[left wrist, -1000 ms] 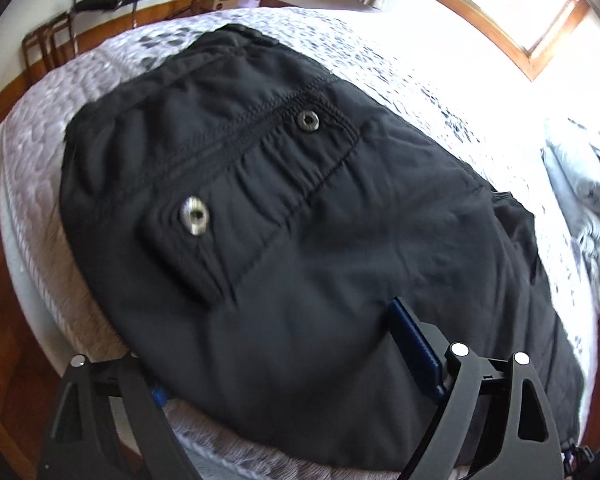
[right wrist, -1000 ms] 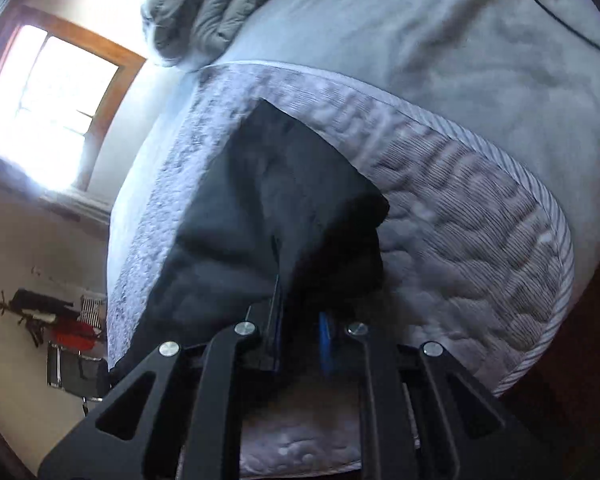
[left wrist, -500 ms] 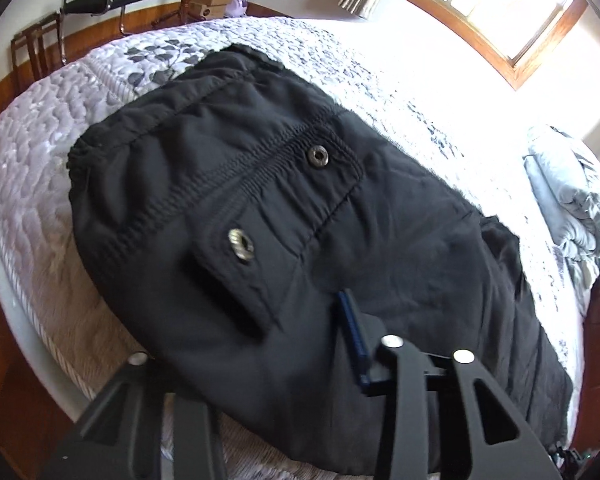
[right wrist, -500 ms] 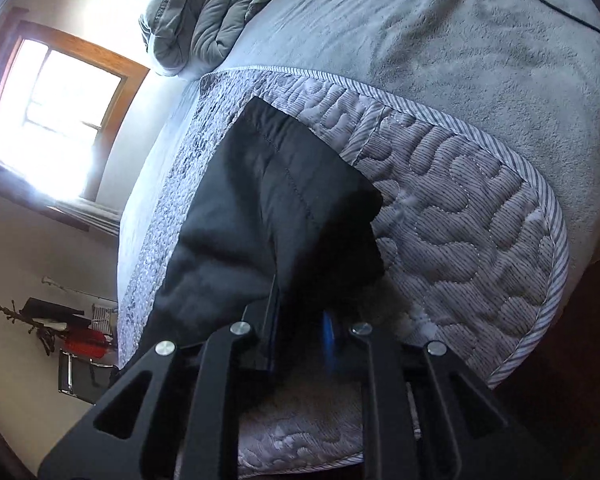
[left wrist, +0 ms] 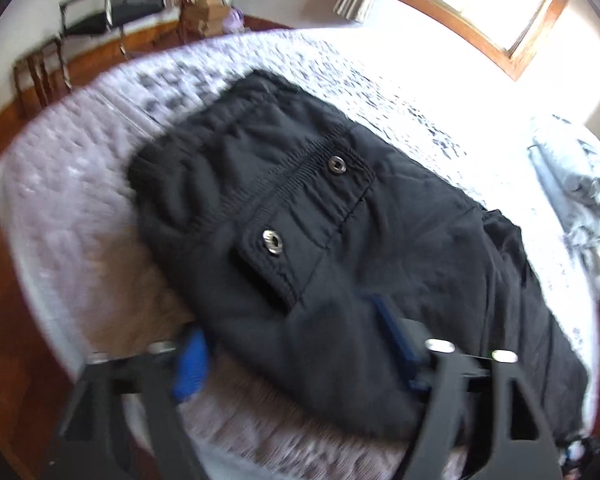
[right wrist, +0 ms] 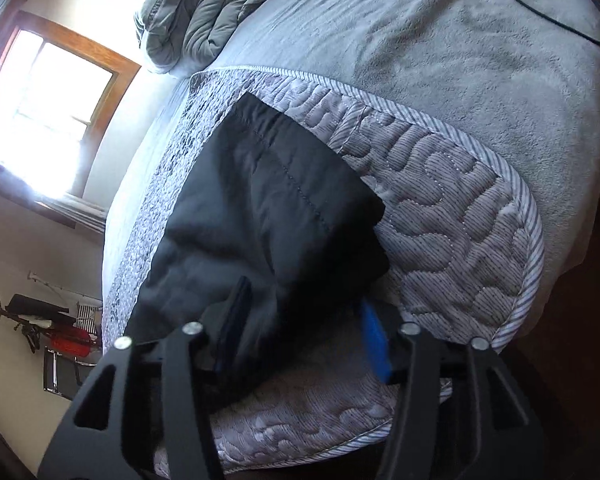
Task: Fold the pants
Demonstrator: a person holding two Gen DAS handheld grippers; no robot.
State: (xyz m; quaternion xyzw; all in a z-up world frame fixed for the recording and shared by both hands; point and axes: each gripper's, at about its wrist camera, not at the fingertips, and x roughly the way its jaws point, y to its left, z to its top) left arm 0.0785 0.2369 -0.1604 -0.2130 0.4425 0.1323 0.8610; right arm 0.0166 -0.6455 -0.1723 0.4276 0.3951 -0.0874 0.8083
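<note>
Black pants (left wrist: pixel 340 220) lie flat along the quilted mat, a flap pocket with two metal snaps (left wrist: pixel 273 240) facing up. My left gripper (left wrist: pixel 292 354) straddles the waist end's near edge. Its jaws are opening, one blue pad (left wrist: pixel 190 364) over the mat and the other (left wrist: pixel 396 340) on the fabric, neither pinching it. In the right wrist view the leg end of the pants (right wrist: pixel 268 200) lies folded on the mat. My right gripper (right wrist: pixel 304 328) is opening there, with the hem loose between its pads.
The quilted mat (right wrist: pixel 460 216) lies on a grey blanket (right wrist: pixel 460 60) covering the bed. A bundled duvet (right wrist: pixel 204 12) sits at the far end, and a black cable (right wrist: pixel 548 4) runs across the blanket. Beyond the bed's edge are wooden floor, a chair (left wrist: pixel 112 4) and boxes (left wrist: pixel 208 12).
My right gripper was shut on the pants hem and now stands wide, the fabric let go. My left gripper narrowed, then spread again, and pulled back and up a little.
</note>
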